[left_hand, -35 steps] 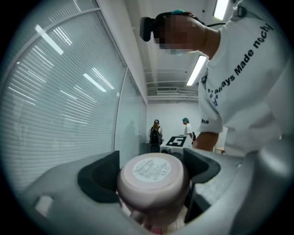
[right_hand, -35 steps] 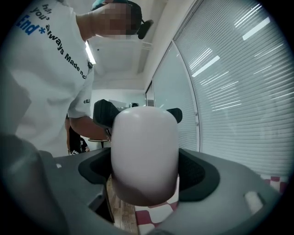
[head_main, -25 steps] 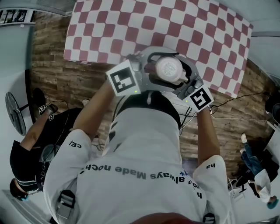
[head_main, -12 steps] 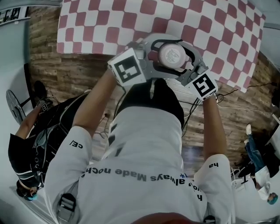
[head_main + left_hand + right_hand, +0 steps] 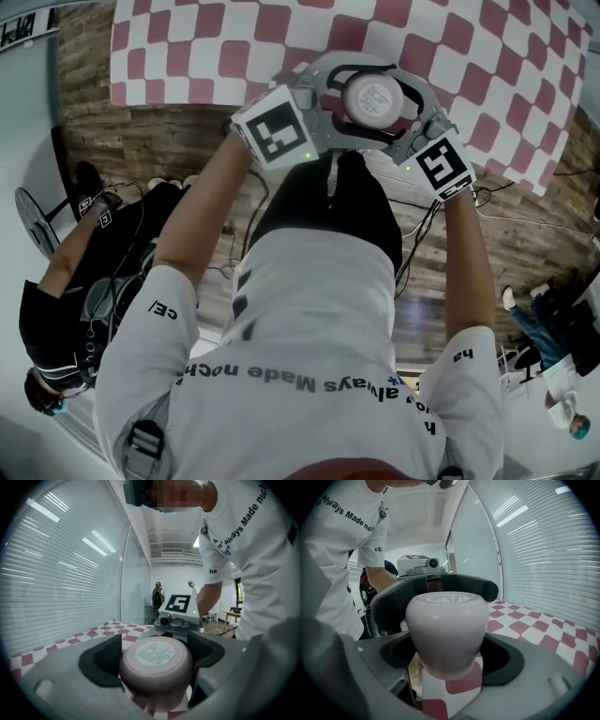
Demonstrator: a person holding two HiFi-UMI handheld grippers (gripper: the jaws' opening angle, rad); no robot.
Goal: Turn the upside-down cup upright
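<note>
The cup (image 5: 380,98) is found base-up at upper centre of frame, over the checked desk (image 5: 487,56). It is clasped on opposite sides by left tongs (image 5: 157,663) and right tongs (image 5: 447,653), jaws set wide.

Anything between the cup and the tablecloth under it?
Nothing visible. The cup, base up, is gripped by the left gripper and right gripper; only bare tablecloth shows beneath it.

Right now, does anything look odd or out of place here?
Yes: the pale cup is upside down, with its labelled base facing up. It is held between the left gripper and right gripper, over the checked tablecloth.
</note>
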